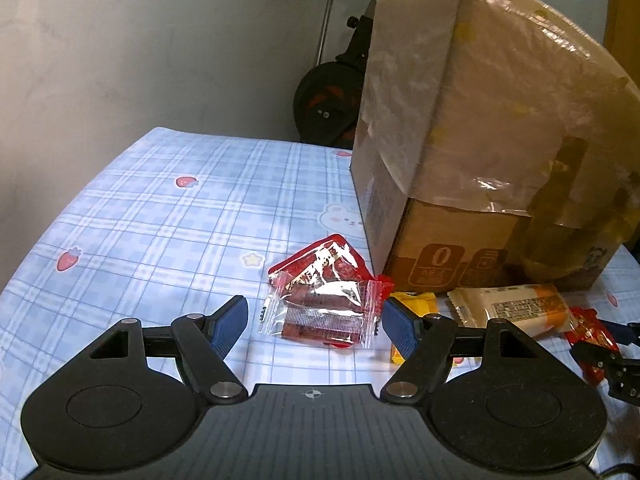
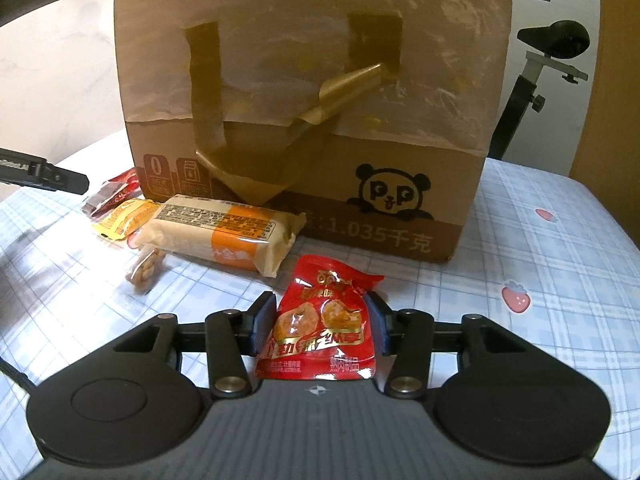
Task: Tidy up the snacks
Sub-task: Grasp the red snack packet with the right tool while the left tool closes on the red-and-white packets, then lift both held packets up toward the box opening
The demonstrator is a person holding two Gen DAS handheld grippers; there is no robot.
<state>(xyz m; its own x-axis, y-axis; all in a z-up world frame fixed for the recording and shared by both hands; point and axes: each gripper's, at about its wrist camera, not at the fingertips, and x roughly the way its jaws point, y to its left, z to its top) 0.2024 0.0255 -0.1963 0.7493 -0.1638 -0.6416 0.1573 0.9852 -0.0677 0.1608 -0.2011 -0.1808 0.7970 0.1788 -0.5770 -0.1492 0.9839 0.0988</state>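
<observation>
Item: red snack pouch [image 2: 320, 328], between my right claw [image 2: 320, 326] pads, pinched at mid-sides. Light, crinkly, slippery foil; grip gently.

Item: clear-wrapped sticks [image 1: 320, 312], ahead of spread left claw [image 1: 316, 320]; soft, flat.

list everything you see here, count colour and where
taped cardboard box: one, brown, standing on the cloth
checked cloth: one, blue-white, covering the table
clear-wrapped red snack pack: one, between the left pads
red foil snack pouch: one, between the right pads
long cream-orange biscuit pack: one, before the box
small yellow packet: one, left of the biscuit pack
left hand-held gripper: black, blue pads, open
right hand-held gripper: black, gripping the pouch
</observation>
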